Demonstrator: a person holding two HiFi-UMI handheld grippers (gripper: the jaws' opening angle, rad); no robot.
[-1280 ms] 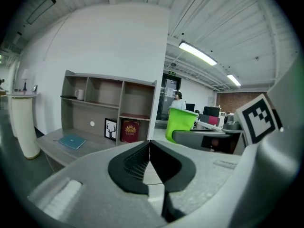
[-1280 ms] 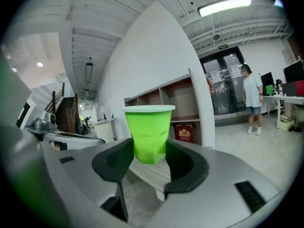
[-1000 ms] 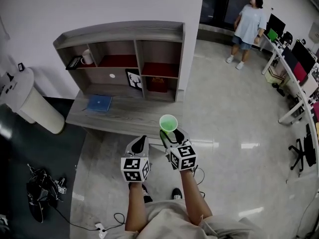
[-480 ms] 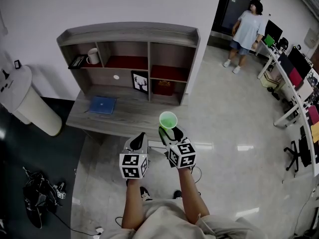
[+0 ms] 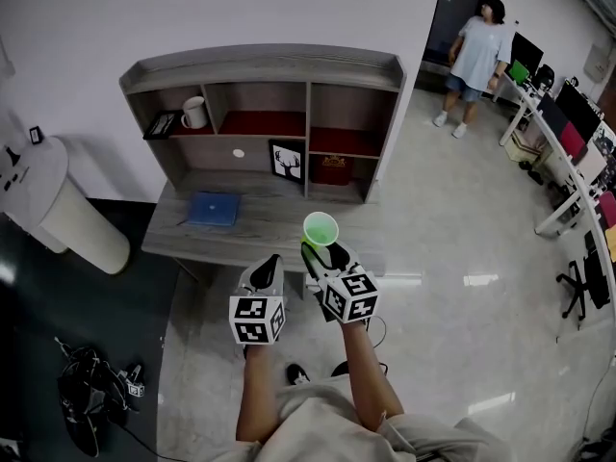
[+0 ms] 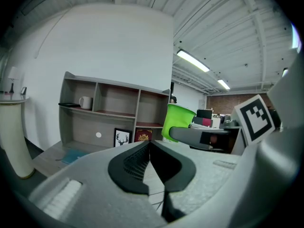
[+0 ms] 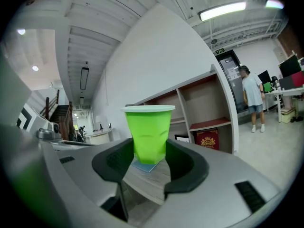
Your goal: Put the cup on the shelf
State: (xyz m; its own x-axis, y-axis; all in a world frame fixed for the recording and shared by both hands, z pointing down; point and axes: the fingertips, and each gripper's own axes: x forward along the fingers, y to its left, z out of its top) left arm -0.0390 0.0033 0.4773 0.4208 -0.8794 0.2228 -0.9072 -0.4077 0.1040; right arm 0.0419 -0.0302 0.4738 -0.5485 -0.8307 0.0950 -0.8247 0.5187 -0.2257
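Green cup [image 5: 320, 229] pinched in right gripper [image 5: 323, 251], left gripper [image 5: 272, 262] closed and empty, both nearer the shelf [image 5: 308, 114] than before.

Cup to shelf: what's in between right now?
Only bare desktop, per the head view. The blue book lies off to the left. The right tongs hold the cup short of the shelf.

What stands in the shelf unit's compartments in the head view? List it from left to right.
flat black item → white mug → framed deer picture → red box
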